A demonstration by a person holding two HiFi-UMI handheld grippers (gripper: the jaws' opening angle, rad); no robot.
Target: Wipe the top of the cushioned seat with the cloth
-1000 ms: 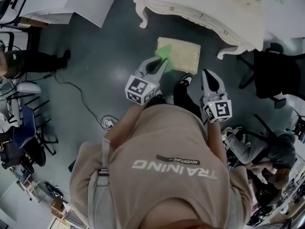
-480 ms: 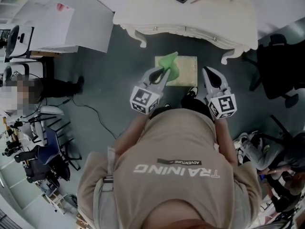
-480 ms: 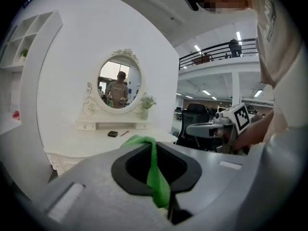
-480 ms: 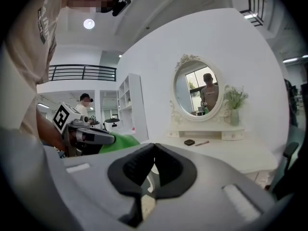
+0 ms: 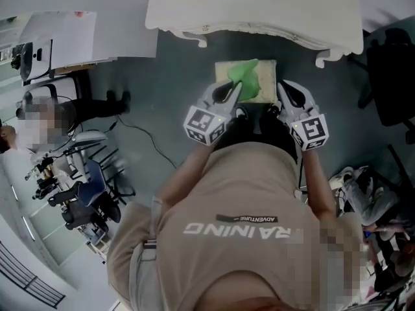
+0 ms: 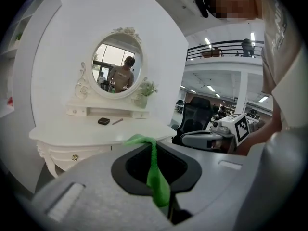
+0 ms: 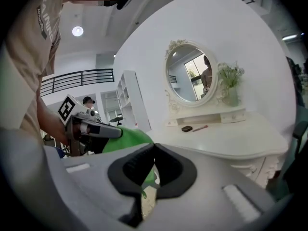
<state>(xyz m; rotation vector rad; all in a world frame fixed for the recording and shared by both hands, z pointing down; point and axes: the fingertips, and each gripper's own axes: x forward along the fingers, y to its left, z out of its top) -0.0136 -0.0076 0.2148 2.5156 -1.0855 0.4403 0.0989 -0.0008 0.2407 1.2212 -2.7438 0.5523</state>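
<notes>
Cloth [image 5: 248,76] over cushioned seat [image 5: 267,75]; wipe apparently not begun.
Left gripper [image 5: 235,88] clenches cloth, right gripper [image 5: 283,89] closed, empty; next: lower to contact.

Left claw [image 5: 231,91] w/ cloth [image 5: 246,76] moved further over seat [image 5: 268,74], right claw [image 5: 286,93] closer.

The cloth [image 5: 246,76] is bright green and crumpled. It is hanging bunched from the left gripper [image 5: 233,92], whose jaws are pinching a thin fold of it. It is showing over the left half of the seat [image 5: 267,86], though contact is unclear. The seat, a pale cream square cushion, is lying flat just before the table [image 5: 259,18].
</notes>
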